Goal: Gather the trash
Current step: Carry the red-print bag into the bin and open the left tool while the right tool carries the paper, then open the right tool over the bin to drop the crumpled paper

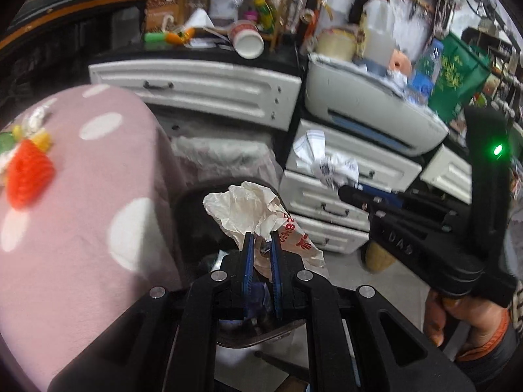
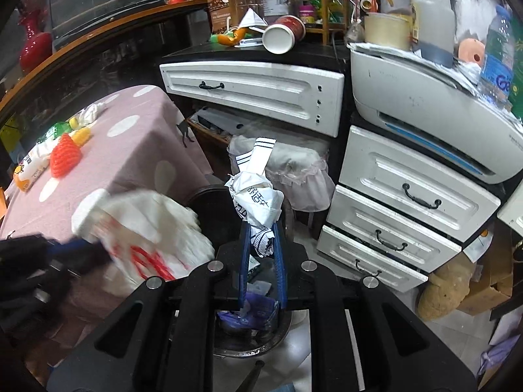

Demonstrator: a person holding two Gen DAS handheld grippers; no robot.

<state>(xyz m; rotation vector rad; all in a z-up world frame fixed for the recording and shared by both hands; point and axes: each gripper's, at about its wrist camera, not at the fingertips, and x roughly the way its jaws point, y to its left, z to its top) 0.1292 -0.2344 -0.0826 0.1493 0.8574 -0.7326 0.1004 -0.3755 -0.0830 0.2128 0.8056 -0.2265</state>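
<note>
In the left wrist view my left gripper (image 1: 261,238) is shut on a crumpled cream paper bag (image 1: 242,205) with red print. It hangs over a dark round bin (image 1: 193,219). To the right, my right gripper (image 1: 343,192) pinches a crumpled white paper (image 1: 330,163) with black print. The right wrist view shows that gripper (image 2: 261,228) shut on the same white paper (image 2: 258,202), above the bin's metal rim (image 2: 261,351). A purple wrapper (image 2: 248,315) lies inside. The left gripper (image 2: 94,248) and its bag (image 2: 147,228) are blurred at the left.
A table with a pink dotted cloth (image 2: 137,143) stands left of the bin, with a red strawberry-shaped thing (image 2: 65,160) and snack packets on it. White drawers (image 2: 405,192), a printer (image 2: 425,104) and a frilled stool (image 2: 300,170) crowd the back and right. A hand (image 1: 457,320) holds the right gripper.
</note>
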